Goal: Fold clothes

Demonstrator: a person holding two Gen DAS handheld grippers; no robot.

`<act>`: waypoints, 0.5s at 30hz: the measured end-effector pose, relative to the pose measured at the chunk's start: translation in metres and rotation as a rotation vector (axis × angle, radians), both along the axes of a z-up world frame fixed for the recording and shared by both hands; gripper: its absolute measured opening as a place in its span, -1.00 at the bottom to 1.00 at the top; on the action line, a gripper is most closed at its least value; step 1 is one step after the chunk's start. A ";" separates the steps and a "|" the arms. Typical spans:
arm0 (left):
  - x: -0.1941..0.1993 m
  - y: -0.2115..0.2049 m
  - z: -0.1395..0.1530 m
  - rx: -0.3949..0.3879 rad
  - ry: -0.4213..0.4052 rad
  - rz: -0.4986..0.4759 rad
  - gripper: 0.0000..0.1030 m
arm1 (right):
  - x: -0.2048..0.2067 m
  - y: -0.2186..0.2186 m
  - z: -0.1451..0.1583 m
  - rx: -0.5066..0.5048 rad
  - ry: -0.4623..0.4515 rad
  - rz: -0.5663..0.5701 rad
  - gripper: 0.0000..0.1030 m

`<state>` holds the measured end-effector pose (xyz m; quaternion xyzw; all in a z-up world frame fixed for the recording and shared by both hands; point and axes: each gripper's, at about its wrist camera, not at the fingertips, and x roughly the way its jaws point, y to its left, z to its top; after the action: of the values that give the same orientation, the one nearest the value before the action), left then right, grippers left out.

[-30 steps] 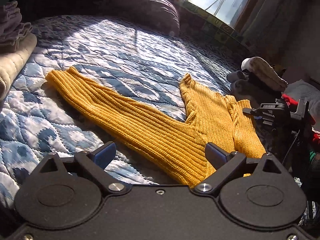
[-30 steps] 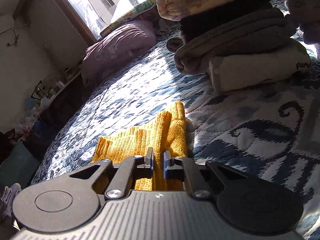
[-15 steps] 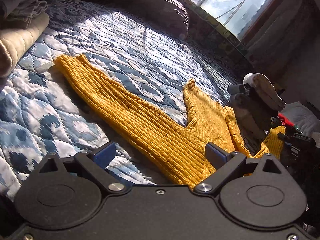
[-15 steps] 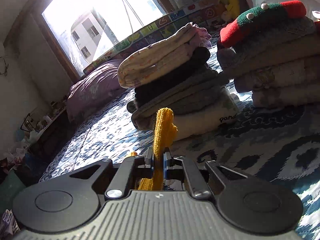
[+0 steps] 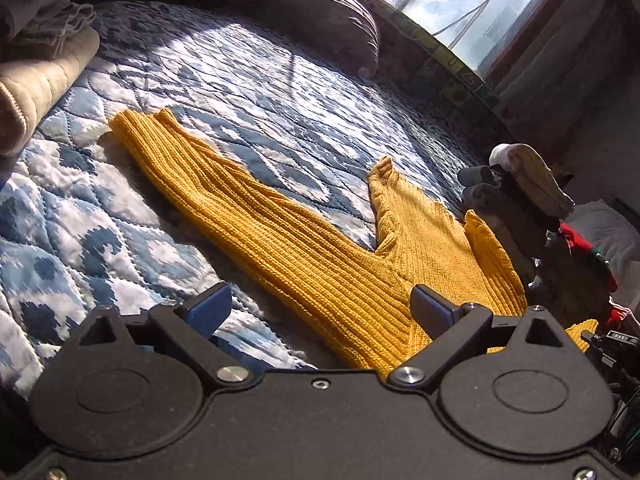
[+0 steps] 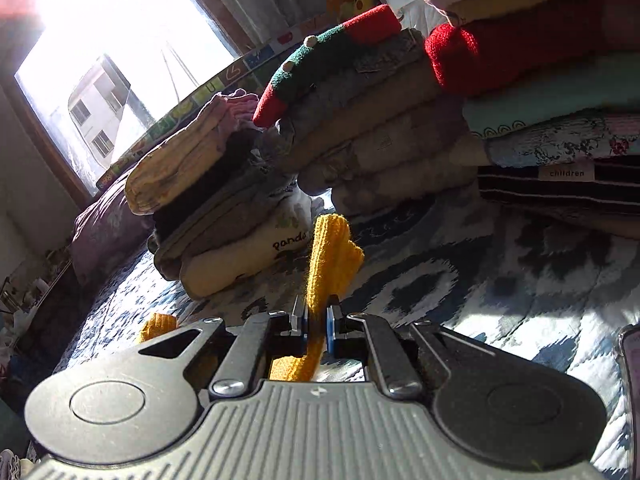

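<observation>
A mustard-yellow ribbed sweater [image 5: 304, 256] lies on the blue and white quilt [image 5: 248, 80], one sleeve stretched toward the far left. My left gripper [image 5: 320, 306] hovers open just above the sweater's near edge, nothing between its blue pads. In the right wrist view my right gripper [image 6: 317, 322] is shut on the sweater's other sleeve [image 6: 328, 256], whose cuff sticks up past the fingers. That lifted sleeve end [image 5: 582, 330] shows at the far right of the left wrist view, beside the right gripper's black body.
Stacks of folded clothes [image 6: 360, 152] stand on the quilt right ahead of the right gripper, one with a "panda" print [image 6: 248, 256]. A folded beige pile [image 5: 36, 80] sits far left. A purple pillow [image 5: 320, 20] and a window [image 5: 480, 0] lie beyond.
My right gripper has lifted the sleeve off the quilt and carried it right, toward the folded stacks. The left gripper stayed open and shifted only slightly.
</observation>
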<state>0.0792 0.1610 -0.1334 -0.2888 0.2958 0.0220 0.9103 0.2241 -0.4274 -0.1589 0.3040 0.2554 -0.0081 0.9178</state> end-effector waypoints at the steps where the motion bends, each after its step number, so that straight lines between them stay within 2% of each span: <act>1: 0.000 0.000 0.000 0.002 0.000 0.001 0.87 | -0.004 -0.003 -0.005 0.004 0.007 -0.009 -0.80; 9: 0.001 -0.001 0.000 0.009 0.006 -0.003 0.87 | -0.029 -0.021 -0.034 0.044 0.060 -0.059 -0.80; 15: 0.001 -0.003 0.000 0.020 0.010 -0.005 0.87 | -0.029 -0.023 -0.020 -0.010 0.078 -0.107 -0.62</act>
<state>0.0801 0.1584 -0.1331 -0.2787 0.3007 0.0243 0.9118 0.1953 -0.4508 -0.1791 0.3120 0.2743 -0.0701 0.9069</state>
